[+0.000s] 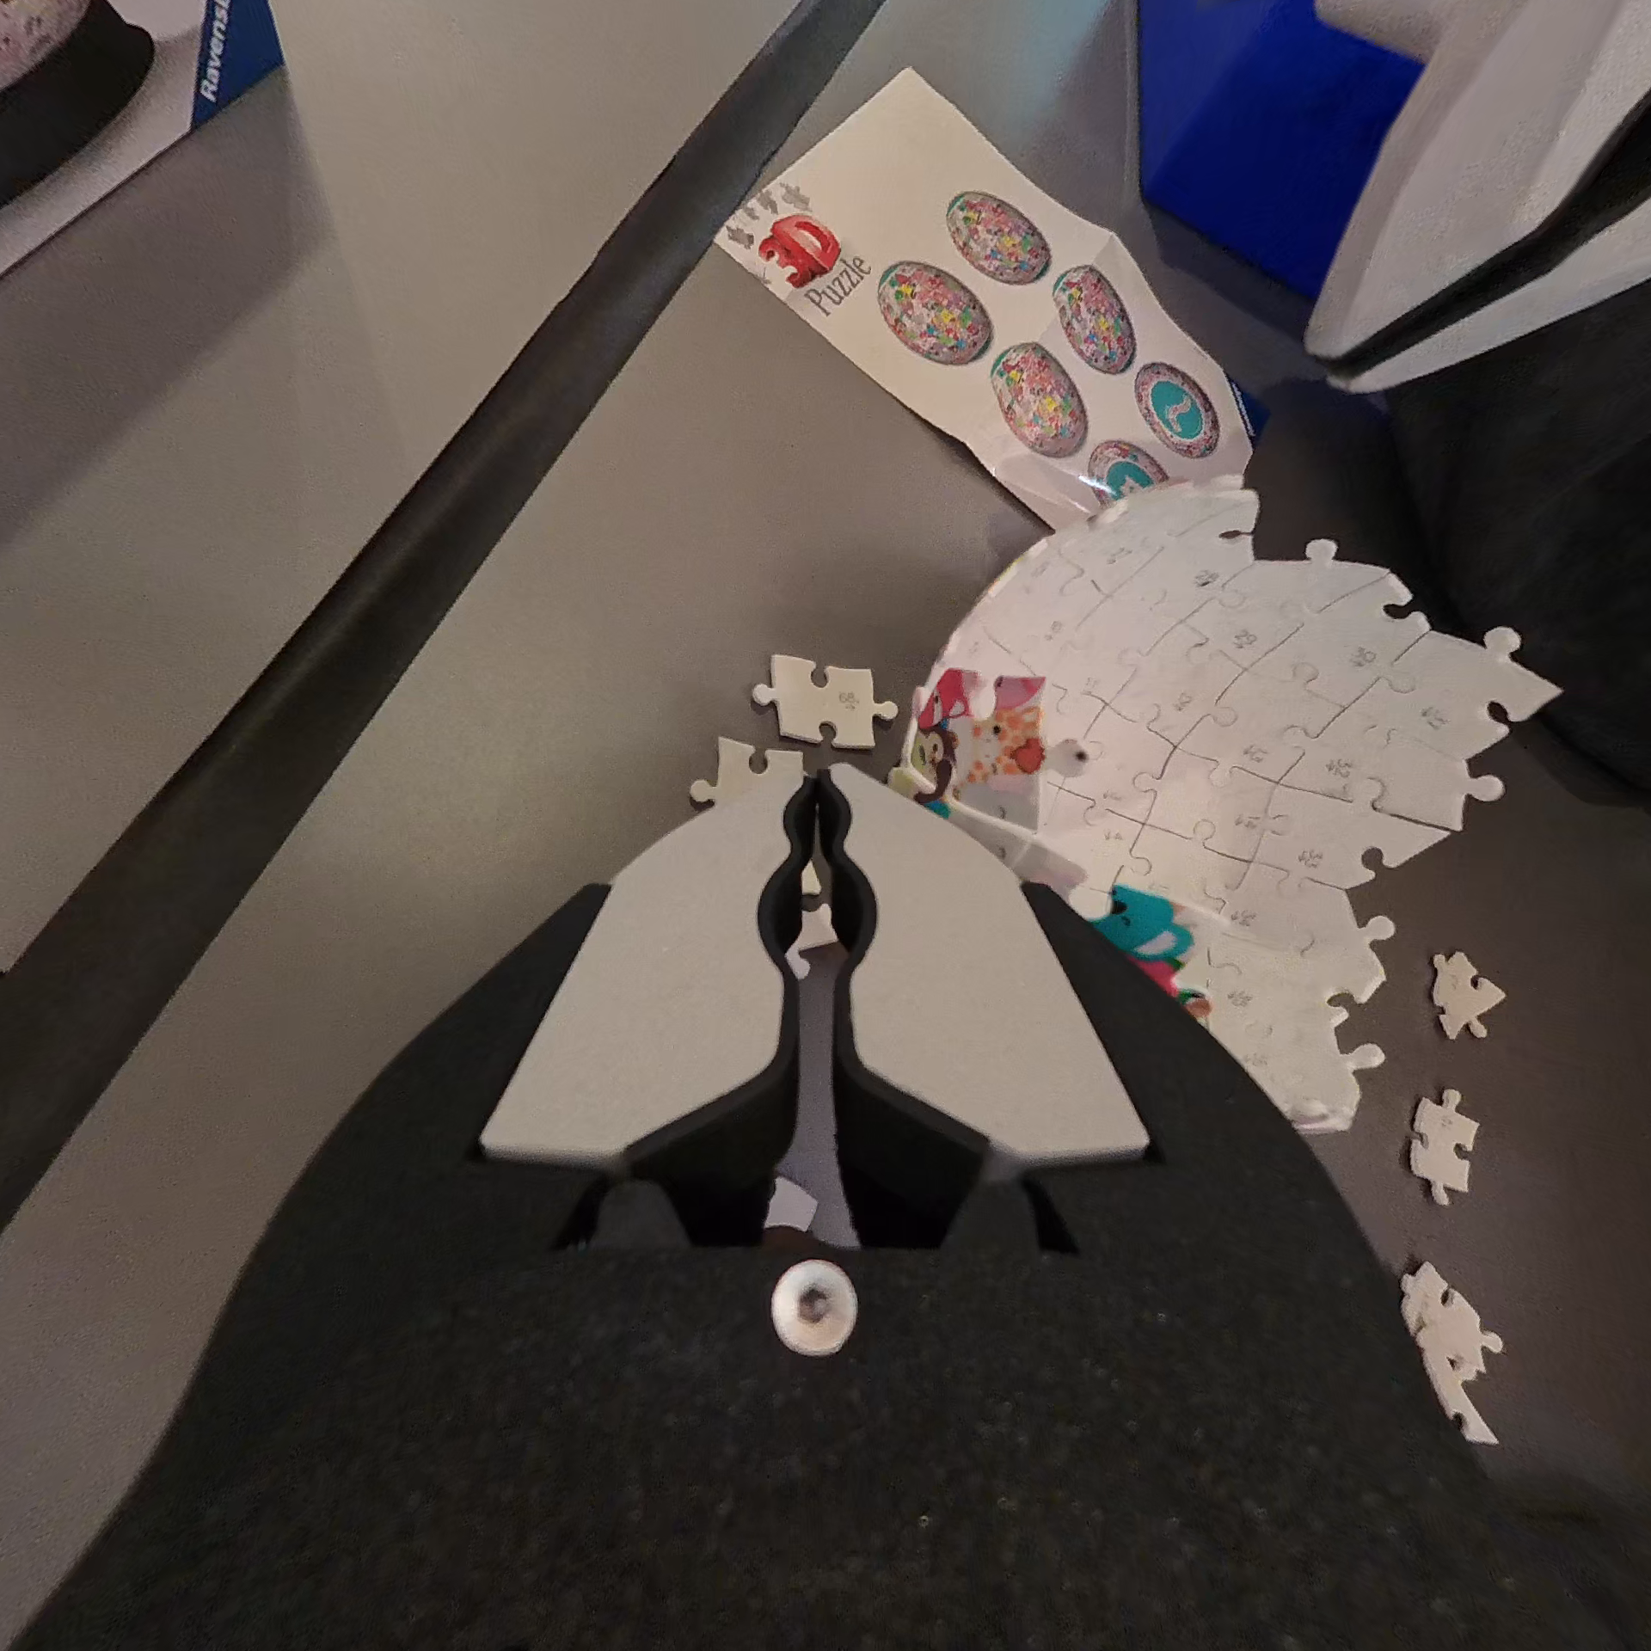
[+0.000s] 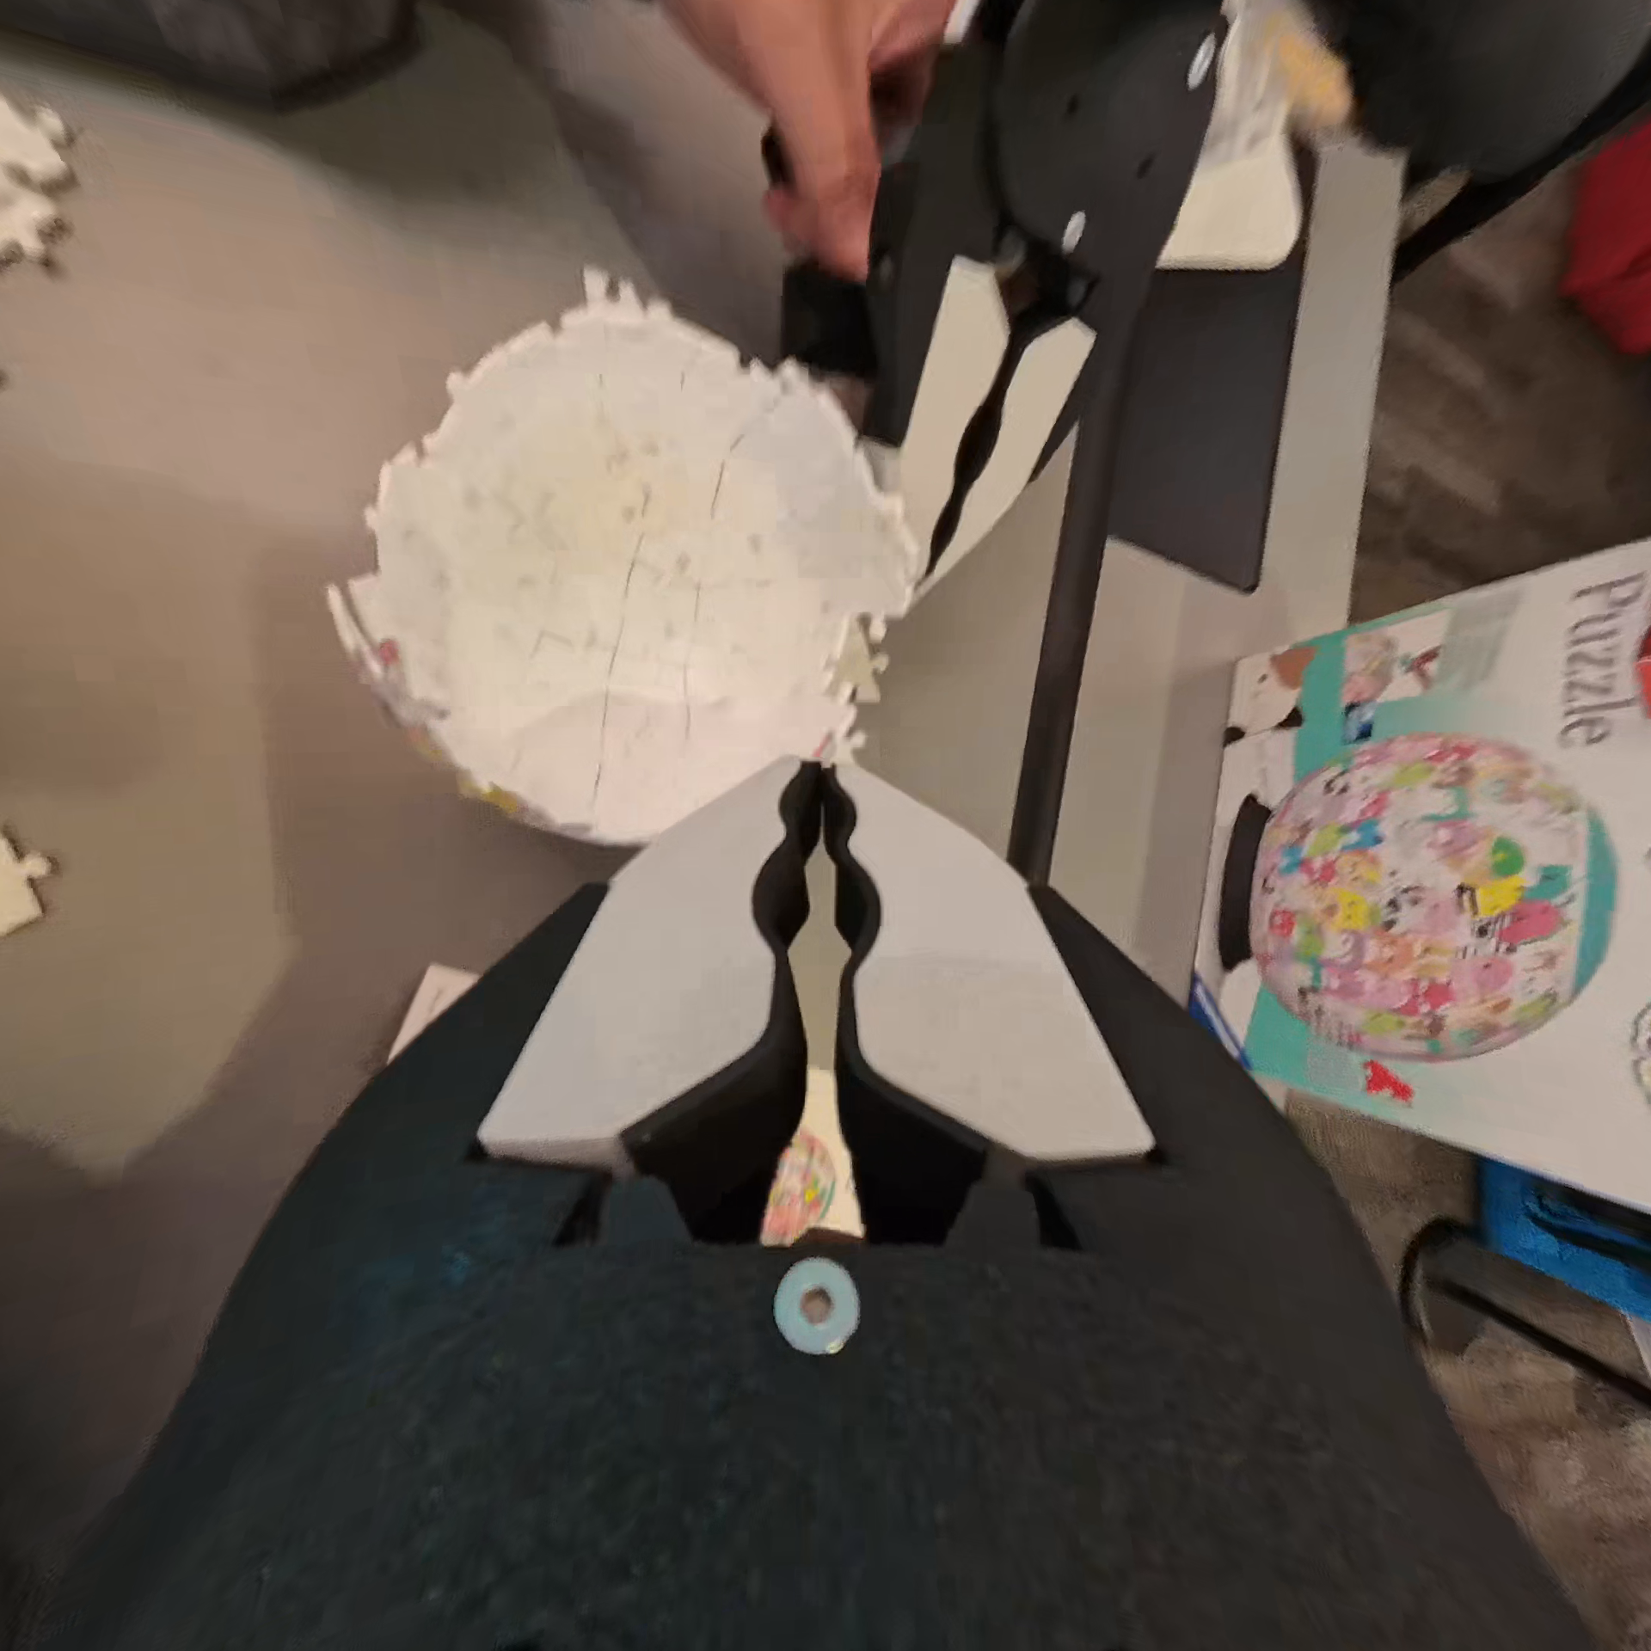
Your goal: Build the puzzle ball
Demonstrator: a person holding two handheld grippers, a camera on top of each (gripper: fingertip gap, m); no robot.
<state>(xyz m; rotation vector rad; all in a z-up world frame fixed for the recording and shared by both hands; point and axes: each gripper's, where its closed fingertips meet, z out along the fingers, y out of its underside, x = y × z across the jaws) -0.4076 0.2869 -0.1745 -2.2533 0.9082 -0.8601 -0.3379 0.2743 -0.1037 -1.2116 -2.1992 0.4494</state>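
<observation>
Grey tabletop (image 1: 625, 572) filled most of both wrist views, crossed by a dark bar (image 1: 500, 465) running diagonally up beyond the half-built puzzle ball (image 1: 1251, 759). That ball, a curved shell of joined pieces lying with its white, numbered inner side facing up, sat near the middle of the table; bits of its colourful printed outside showed at the edge closest to the left gripper (image 1: 817, 786).

The left gripper's two fingers were pressed together at the tips, just beside the shell's rim. A white piece showed partly behind those tips, but whether the tips pinched it could not be told. Another loose piece (image 1: 826, 701) lay just past them, next to the shell. Three more loose pieces (image 1: 1443, 1143) lay in a row on the opposite side of the shell. A folded instruction leaflet (image 1: 992, 304) with pictures of the ball lay beyond the shell, its near end tucked under the rim.

The right gripper (image 2: 820, 782) was also closed, tips meeting just at the shell's near rim, holding nothing visible. From that blurred view a person's hand (image 2: 822, 116) gripped the other tool on the far side of the shell. The puzzle box (image 2: 1447, 858) lay off to the side of the shell, past the bar.
</observation>
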